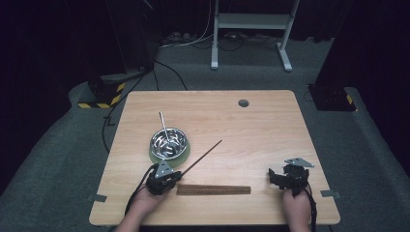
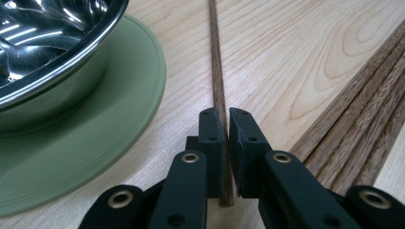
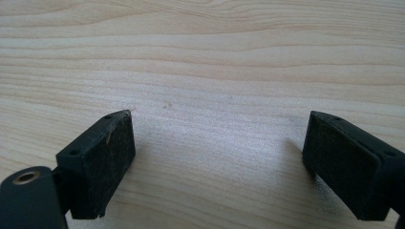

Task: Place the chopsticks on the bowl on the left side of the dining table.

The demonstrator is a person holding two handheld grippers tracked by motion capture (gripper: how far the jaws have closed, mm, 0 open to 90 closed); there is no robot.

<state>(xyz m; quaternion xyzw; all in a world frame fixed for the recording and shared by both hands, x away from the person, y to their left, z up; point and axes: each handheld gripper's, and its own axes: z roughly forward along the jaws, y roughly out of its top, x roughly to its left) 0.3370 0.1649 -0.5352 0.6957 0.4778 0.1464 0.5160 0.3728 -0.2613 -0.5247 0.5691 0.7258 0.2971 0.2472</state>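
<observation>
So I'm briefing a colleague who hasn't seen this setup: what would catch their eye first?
Probably the shiny metal bowl on its green plate, left of the table's middle, with a thin metal utensil leaning out of it. Next, the left hand-held gripper shut on one dark wooden stick that slants away beside the plate, with a row of like sticks lying along the near edge.
</observation>
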